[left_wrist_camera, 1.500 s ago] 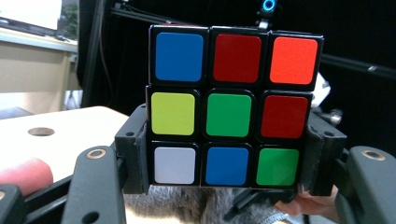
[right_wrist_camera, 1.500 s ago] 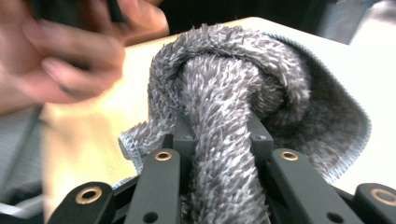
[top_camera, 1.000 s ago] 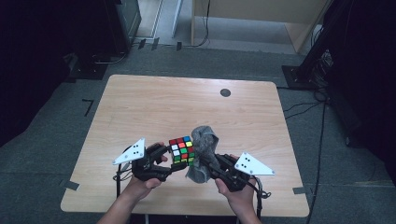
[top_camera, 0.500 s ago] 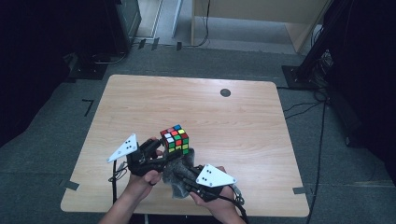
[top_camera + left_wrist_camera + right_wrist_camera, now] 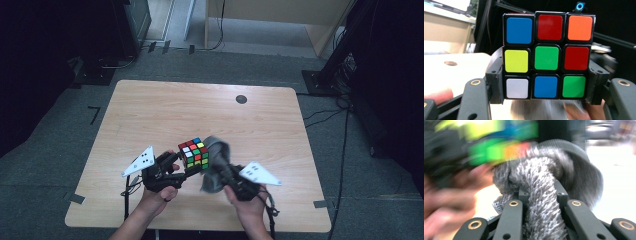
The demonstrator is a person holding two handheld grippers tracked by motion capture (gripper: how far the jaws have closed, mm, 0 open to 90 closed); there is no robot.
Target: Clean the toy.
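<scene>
Above table edge, left claw [image 5: 186,167] grips scrambled cube [image 5: 195,153]; right claw [image 5: 225,170] clamps fuzzy gray cloth [image 5: 216,155].

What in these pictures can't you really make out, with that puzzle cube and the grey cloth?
- Cube, left gripper view: its side faces are hidden behind the jaws clamping it.
- Cube, right gripper view: motion blur smears its colours.
- Grey cloth, right gripper view: its lower end is cut off by the bottom edge.
- Cloth against the cube, high view: too small to tell whether they touch.
</scene>
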